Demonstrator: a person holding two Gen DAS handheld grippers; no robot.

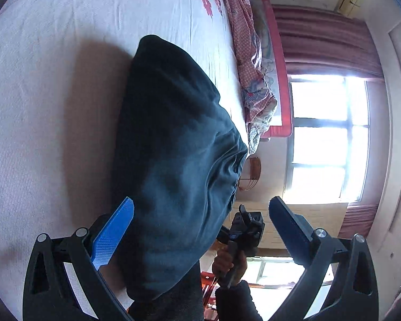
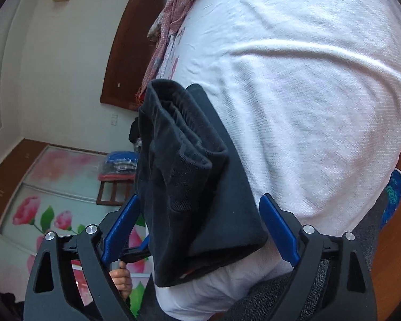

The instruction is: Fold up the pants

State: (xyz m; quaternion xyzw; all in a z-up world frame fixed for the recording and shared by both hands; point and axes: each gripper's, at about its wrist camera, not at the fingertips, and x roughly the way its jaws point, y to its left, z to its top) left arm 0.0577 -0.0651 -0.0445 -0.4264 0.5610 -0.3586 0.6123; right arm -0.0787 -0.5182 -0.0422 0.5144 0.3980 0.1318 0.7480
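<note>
No brand, label or legible writing can be made out in either view.

The left tongs point(image 1: 200, 222) are seen spread wide, released, with the dark folded pants point(image 1: 173, 133) lying between the blue pads point(image 1: 112, 235). The near pad is just beside the cloth on its left; whether it touches cannot be told. The far pad stands clear of the fabric to the right. Beyond that gap the right tongs point(image 1: 243, 227) are seen from outside, gripped by a hand point(image 1: 228, 266) in a dark sleeve.

In the right wrist view, the right tongs point(image 2: 200, 222) are likewise parted, with the pants point(image 2: 189, 182) between the two pads point(image 2: 276, 230). The left pad lies close against the fabric edge, the right pad is just apart from it, and nothing is clamped. The garment is shown as a thick folded bundle with its layered edges turned up at the far end.

The pants are laid on the white bed sheet point(image 2: 307, 93), near the bed's near edge. Wide bare sheet is left beyond and beside the bundle. A pink patterned blanket point(image 1: 246, 53) is bunched along the far side of the bed. A window point(image 1: 326, 139) with a dark red curtain point(image 1: 320, 40) is seen beyond it.
</note>
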